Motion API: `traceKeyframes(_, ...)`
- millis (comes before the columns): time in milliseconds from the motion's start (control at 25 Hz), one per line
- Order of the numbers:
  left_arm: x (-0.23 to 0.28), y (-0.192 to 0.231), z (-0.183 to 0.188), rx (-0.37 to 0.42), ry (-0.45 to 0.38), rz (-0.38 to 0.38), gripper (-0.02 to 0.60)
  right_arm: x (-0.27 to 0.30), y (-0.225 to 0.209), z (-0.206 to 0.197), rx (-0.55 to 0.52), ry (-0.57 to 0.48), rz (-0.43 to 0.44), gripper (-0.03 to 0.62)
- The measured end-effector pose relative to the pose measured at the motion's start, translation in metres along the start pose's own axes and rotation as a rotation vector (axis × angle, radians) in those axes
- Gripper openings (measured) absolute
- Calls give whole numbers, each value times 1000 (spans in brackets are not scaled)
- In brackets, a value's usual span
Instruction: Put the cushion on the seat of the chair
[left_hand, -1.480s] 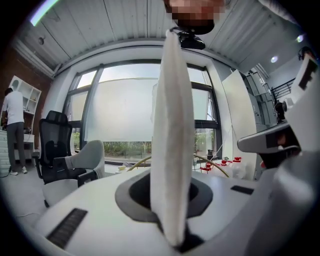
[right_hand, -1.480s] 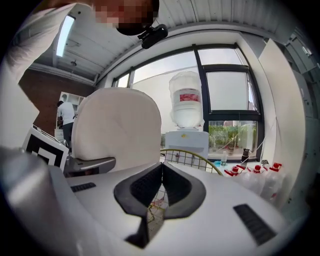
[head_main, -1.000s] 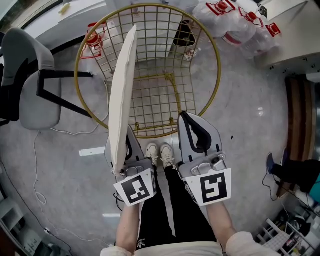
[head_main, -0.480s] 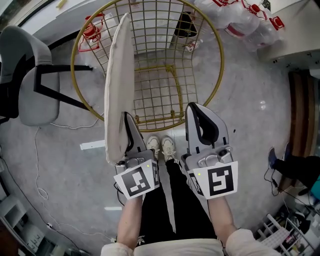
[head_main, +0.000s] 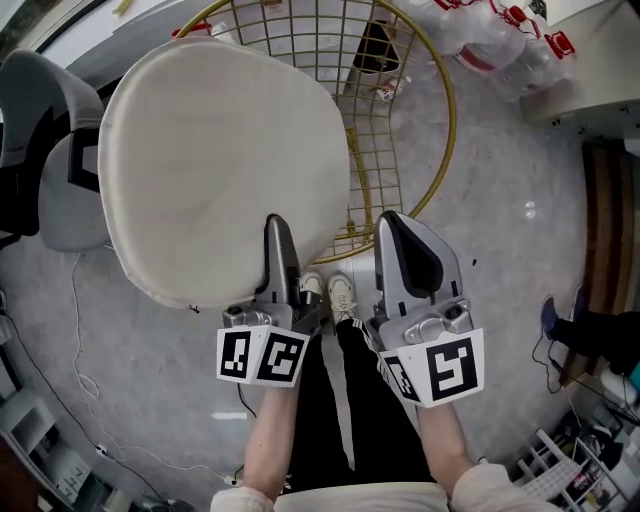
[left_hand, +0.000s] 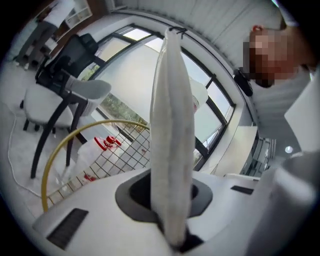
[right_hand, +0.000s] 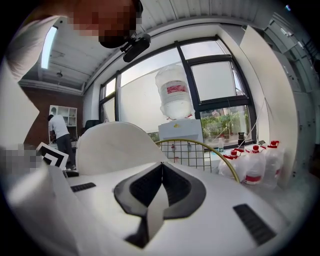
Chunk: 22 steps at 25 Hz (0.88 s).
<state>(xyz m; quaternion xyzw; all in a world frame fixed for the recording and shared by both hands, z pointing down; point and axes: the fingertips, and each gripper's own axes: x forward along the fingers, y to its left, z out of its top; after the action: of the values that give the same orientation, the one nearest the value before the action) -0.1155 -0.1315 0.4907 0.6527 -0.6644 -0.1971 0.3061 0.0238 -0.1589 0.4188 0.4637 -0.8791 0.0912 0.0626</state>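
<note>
Cushion (head_main: 215, 160) looks light and, I guess, fairly stiff; left gripper (head_main: 281, 238) clamps its 5 o'clock edge; right gripper (head_main: 402, 235) jaws together, empty; chair (head_main: 447, 120) at 12.

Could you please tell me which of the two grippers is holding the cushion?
The left gripper: its jaws clamp the edge of the cream cushion, while the right gripper has its jaws together on nothing.

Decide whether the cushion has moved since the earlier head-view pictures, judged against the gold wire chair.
Yes. The cushion has rolled from edge-on to flat, now covering the left side of the gold wire chair.
</note>
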Motion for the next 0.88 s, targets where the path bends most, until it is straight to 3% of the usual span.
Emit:
traceKeyframes(280,10,3,-14,-446,-60,-137,52,-3,3,-3,16,10,17,17)
traceKeyframes(440,12,12,-31,-697,-64,-144,51,-5,3,-4,26,9,17,17)
traceKeyframes(680,22,28,-58,-904,-45,-159,51,1,3,-10,42,11,16,17)
traceKeyframes(880,31,40,-81,-992,-34,-178,51,4,3,-20,48,34,20,17)
